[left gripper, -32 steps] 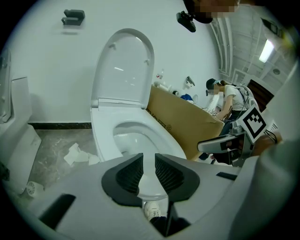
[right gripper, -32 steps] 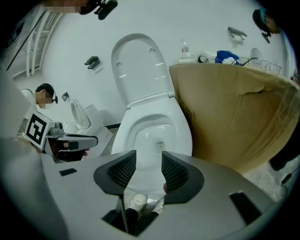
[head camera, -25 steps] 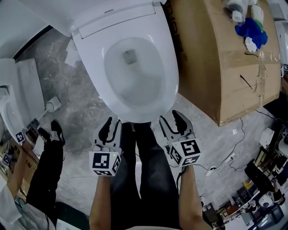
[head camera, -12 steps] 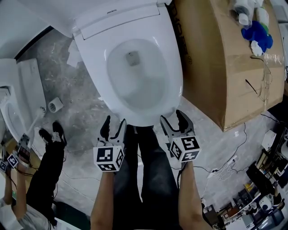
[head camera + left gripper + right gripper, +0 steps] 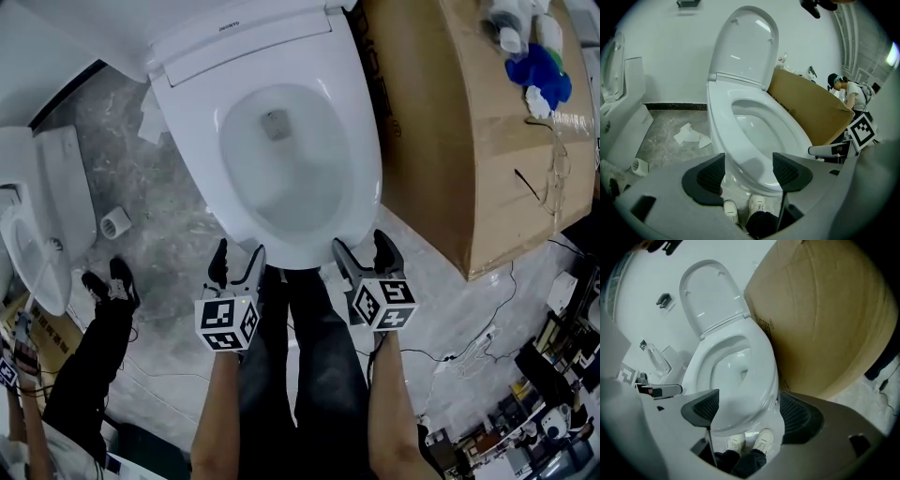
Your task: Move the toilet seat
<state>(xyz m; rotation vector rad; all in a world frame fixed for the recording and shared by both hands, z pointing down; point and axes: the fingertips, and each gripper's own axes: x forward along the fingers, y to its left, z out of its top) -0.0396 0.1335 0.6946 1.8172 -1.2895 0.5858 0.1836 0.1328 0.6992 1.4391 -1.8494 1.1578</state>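
seat [image 5: 360, 164] lies flat on the bowl [image 5: 277, 183], with its lid [image 5: 745, 44] standing up behind the bowl. left gripper [image 5: 236, 259] and right gripper [image 5: 364, 247] sit at the bowl's front, jaws opening wide, the seat's front rim between them but not pinched. it looks like stiff, smooth plastic: probably light, slippery, and hinged at the bowl's back. best taken at the front lip.
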